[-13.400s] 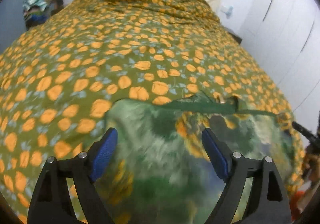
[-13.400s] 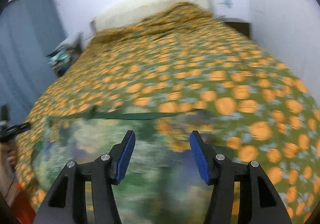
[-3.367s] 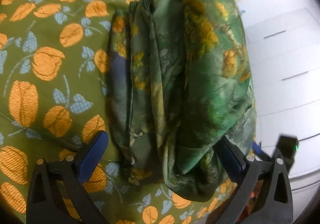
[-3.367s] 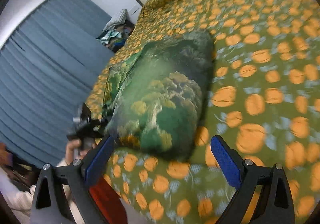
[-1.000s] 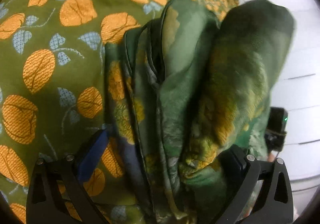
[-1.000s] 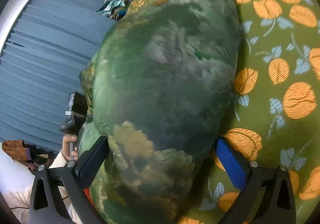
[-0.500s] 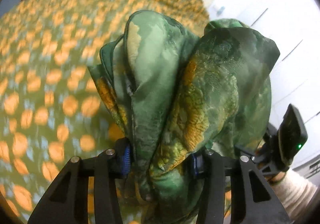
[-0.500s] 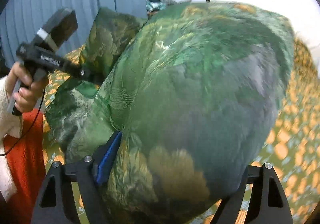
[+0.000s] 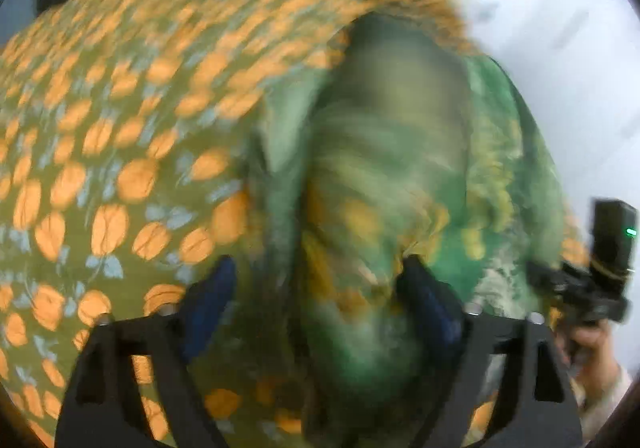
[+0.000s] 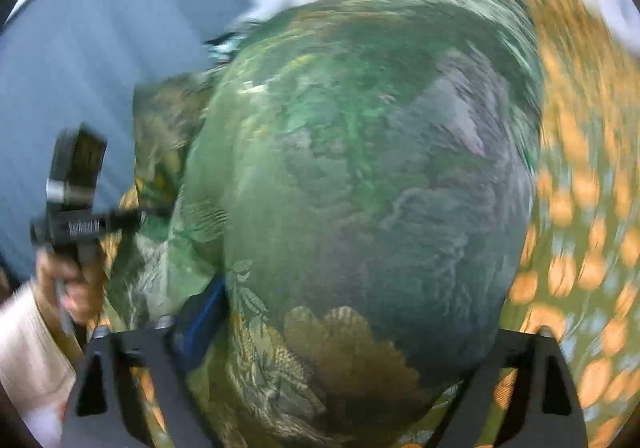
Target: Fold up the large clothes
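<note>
The large green garment of shiny patterned cloth with gold and grey motifs [image 10: 360,187] is already gathered into a thick, many-layered bundle, so most of the folding appears done; what seems left is to set it down squarely and smooth it. It sits over the near part of the bed, above the olive bedspread printed with orange flowers [image 9: 120,151], and bulges up in front of both cameras; the blur leaves it unclear whether its underside rests on the spread. The left hand-held gripper [image 9: 320,288] has just been widening its jaws, and the bundle's folded edge lies between them, against the right pad while the left pad stands apart from the cloth, so it has let go. The right hand-held gripper [image 10: 348,332] has likewise just been spreading wide, with the fat end of the bundle filling the gap; whether its pads press on the cloth cannot be told. The person's hand [image 10: 68,280] and pale sleeve [image 10: 28,348] show at the left of the right wrist view, before a blue curtain [image 10: 100,67].
</note>
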